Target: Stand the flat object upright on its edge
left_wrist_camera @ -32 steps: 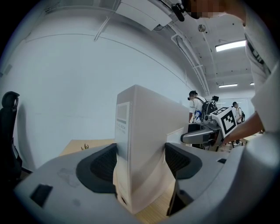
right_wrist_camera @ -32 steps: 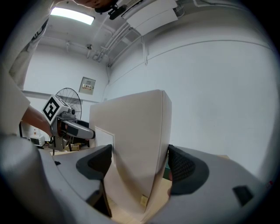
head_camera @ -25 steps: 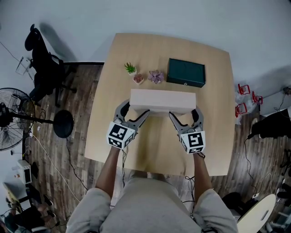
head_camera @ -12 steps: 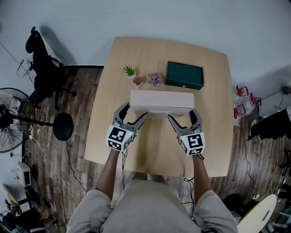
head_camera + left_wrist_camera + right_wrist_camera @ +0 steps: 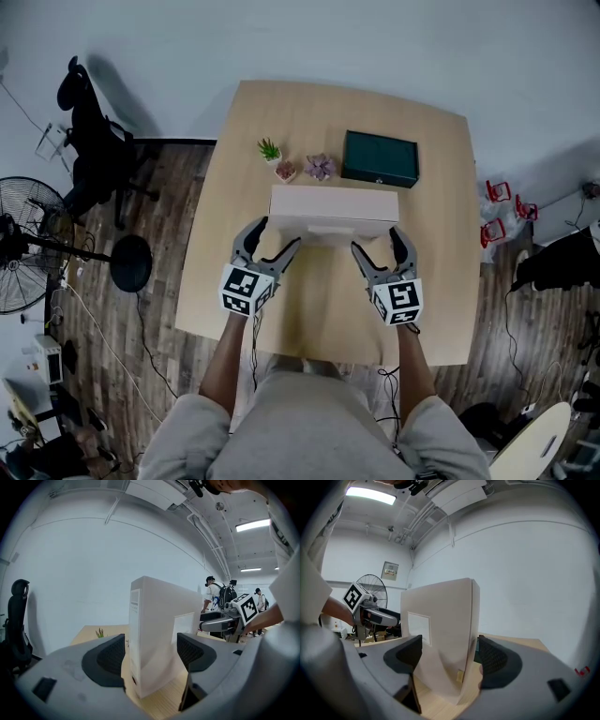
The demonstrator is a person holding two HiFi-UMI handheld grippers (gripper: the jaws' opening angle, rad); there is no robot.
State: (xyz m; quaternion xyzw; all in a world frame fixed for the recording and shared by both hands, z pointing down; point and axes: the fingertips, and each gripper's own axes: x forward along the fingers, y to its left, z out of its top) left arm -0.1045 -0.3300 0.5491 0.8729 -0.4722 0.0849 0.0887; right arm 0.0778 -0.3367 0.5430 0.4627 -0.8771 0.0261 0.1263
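Head view: bright, flat, diffuse overhead light, no glare. A soft, short shadow lies on the table [image 5: 328, 305] along the near side of the box [image 5: 333, 206]. The office chair [image 5: 91, 141] throws a faint grey shadow at far left. Heavy wide-angle bend at edges, centre sharp.

Gripper views: fisheye circle, black corners, dim rim. Left gripper view: blown-out ceiling strip light [image 5: 253, 525] at upper right. Right gripper view: second strip light [image 5: 370, 495] glaring at upper left. Foreground nearest the lens is soft. Box faces shaded, bluish cast.

Green case [image 5: 380, 158] and small plants [image 5: 285, 168] (just behind the box [image 5: 333, 211]) block the far side of the table [image 5: 441, 309].
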